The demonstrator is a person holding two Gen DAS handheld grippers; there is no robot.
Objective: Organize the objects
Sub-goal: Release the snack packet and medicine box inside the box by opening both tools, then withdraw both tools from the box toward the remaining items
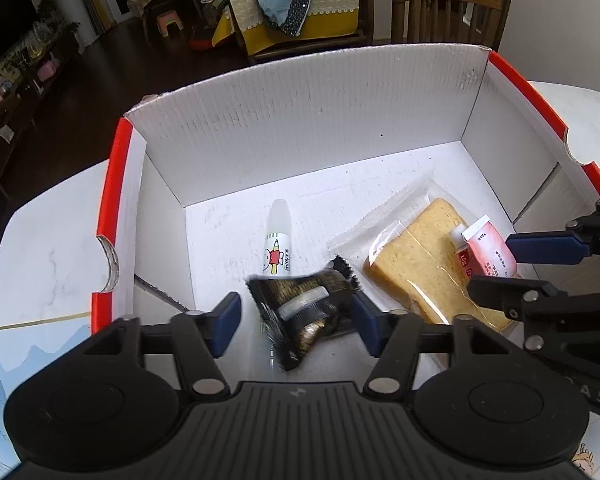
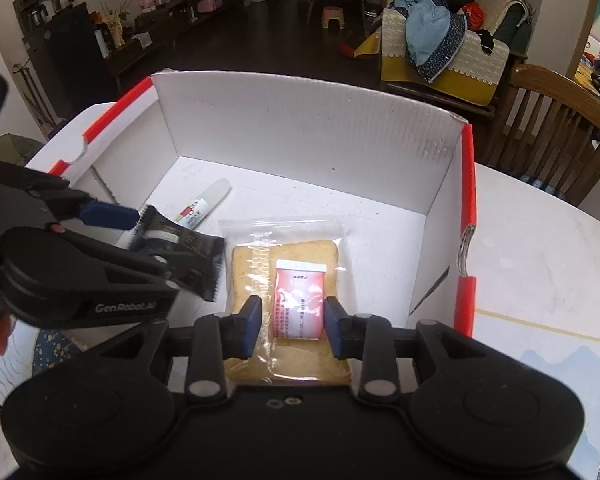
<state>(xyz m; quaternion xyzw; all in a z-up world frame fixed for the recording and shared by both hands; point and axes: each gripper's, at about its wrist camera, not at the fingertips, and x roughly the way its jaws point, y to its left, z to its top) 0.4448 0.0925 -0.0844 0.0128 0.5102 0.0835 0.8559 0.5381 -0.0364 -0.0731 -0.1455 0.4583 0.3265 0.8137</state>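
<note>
One white box with red rims on the table, four items inside: one glue stick at 11 o'clock, one black snack packet, one wrapped bread slice, one pink sachet on it. Left gripper released, packet loose between pads. Right gripper released, straddling sachet at 6 o'clock.

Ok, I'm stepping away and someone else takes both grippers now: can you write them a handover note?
Left gripper: open, pads clear of the black foil snack packet dropping between them.
Right gripper: open around the small pink sachet, which lies on the clear-wrapped bread slice.
Done: white glue stick, bread, sachet and packet are in the white cardboard box with red edges.
Left: withdraw both grippers.
</note>
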